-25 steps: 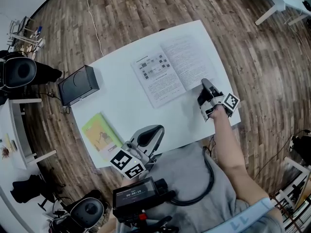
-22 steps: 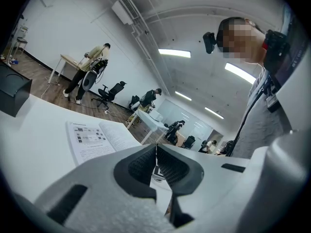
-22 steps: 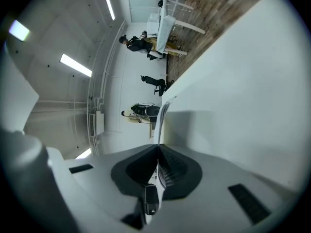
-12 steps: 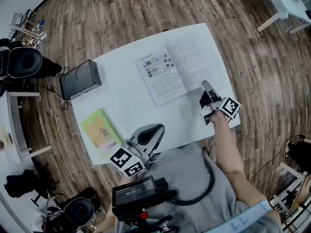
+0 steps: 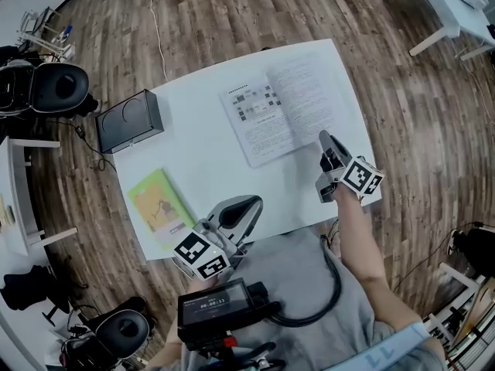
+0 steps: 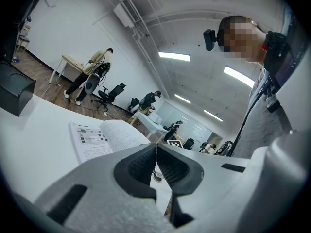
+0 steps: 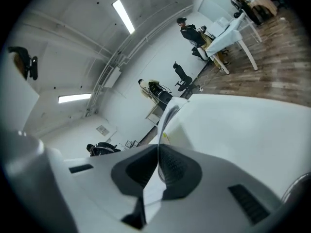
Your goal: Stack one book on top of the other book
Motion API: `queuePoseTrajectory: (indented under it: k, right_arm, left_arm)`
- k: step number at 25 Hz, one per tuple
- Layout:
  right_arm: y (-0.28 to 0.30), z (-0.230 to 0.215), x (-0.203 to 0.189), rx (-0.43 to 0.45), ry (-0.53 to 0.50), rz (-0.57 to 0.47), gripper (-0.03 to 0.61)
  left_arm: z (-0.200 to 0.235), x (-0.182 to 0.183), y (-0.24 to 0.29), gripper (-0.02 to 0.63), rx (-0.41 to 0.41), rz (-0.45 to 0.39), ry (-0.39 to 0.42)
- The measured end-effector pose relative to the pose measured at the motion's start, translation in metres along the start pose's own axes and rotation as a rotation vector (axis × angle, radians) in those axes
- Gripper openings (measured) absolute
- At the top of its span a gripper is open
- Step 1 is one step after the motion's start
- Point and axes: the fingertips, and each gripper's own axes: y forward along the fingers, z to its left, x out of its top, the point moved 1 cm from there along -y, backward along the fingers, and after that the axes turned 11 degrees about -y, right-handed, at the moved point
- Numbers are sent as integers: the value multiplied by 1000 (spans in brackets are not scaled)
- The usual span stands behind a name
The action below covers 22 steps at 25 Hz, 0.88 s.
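right gripper pinches the open book's right page corner — fold it over the spine in a smooth arc, don't tear. left gripper closed on nothing.

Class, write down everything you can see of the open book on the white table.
The open book lies spread face up on the far right part of the white table. Its paper pages are white with dense black print, and the left page carries a block of small grey pictures. The near corner of the right page is pinched between the shut right tongs and curls up off the table. Nothing else touches it.
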Motion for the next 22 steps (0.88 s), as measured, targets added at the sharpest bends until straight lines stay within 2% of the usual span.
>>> queuePoseTrajectory:
  k: [15,22]
  right_arm:
    - [4,32,-8,-77,-368,64,34]
    - [6,45,-15,-112,-505,83,34]
  left_arm:
    - [5,-1,-20,20,-9,-6,-13]
    - [8,-1,-33,20,-10,-14,-18]
